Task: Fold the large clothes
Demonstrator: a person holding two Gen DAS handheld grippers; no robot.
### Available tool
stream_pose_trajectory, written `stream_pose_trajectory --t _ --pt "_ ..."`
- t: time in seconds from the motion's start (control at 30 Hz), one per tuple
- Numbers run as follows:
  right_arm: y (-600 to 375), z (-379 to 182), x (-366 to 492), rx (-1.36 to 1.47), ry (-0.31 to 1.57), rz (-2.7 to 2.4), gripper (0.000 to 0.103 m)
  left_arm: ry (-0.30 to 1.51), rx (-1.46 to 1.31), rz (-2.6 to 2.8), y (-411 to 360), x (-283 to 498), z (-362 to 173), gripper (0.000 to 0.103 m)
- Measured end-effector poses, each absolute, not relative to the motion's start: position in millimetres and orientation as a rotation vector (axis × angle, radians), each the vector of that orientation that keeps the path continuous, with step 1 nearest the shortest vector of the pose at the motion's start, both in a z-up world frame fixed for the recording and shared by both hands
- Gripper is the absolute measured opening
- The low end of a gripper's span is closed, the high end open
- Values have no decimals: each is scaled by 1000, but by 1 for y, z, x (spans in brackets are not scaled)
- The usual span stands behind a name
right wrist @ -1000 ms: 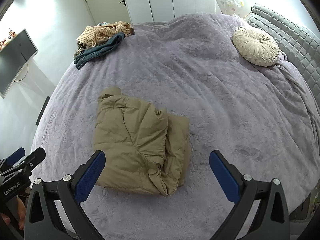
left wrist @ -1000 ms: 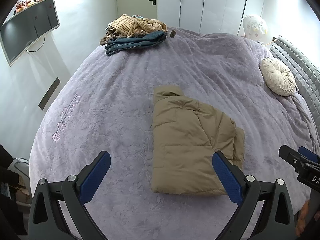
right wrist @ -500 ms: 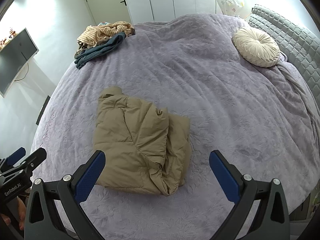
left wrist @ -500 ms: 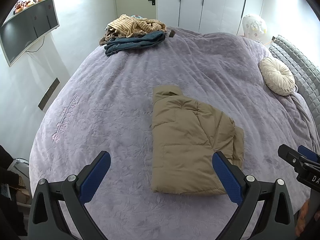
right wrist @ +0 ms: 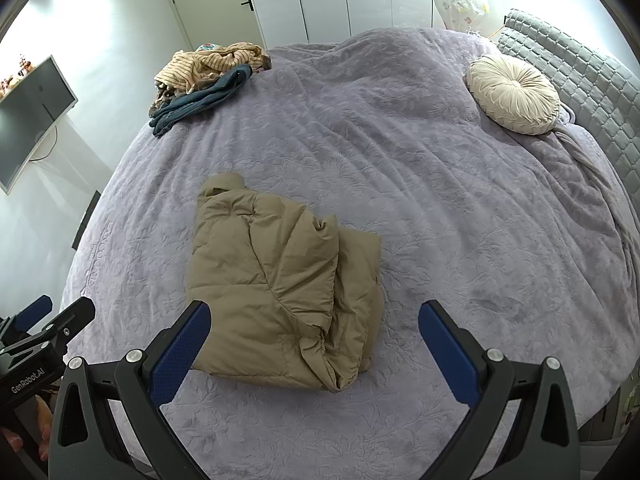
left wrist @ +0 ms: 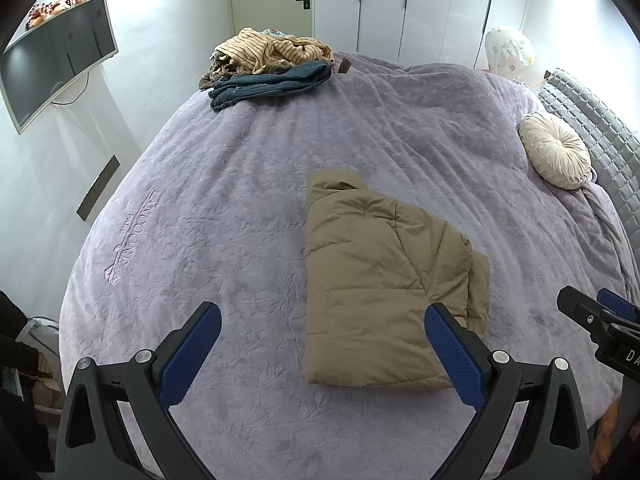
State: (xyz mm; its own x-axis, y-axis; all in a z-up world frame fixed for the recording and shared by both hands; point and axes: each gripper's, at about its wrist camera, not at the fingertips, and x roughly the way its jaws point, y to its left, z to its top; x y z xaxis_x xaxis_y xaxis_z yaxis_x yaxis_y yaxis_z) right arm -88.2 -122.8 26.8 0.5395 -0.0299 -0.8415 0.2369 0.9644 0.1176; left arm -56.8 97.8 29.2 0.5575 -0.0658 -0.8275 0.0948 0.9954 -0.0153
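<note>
A tan puffer jacket (left wrist: 384,292) lies folded in the centre of the frame on the purple bedspread (left wrist: 224,200). The left tool (left wrist: 322,352) and right tool (right wrist: 314,344) hover at the bottom of their frames, both spread wide and holding nothing.

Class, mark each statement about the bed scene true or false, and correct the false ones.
1. The tan jacket lies folded on the bedspread. True.
2. The left gripper is shut on the jacket. False: its jaws are open and hold nothing.
3. A round cushion sits near the headboard. True.
4. The pile of clothes lies on top of the jacket. False: it sits apart, at the far edge of the bed.
5. The right gripper has open jaws. True.
</note>
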Motion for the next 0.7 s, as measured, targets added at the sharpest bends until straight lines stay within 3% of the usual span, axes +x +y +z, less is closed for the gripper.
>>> stream_pose_trajectory --t 0.7 --pt "-122 27 -87 227 992 -161 103 978 30 -94 97 -56 29 102"
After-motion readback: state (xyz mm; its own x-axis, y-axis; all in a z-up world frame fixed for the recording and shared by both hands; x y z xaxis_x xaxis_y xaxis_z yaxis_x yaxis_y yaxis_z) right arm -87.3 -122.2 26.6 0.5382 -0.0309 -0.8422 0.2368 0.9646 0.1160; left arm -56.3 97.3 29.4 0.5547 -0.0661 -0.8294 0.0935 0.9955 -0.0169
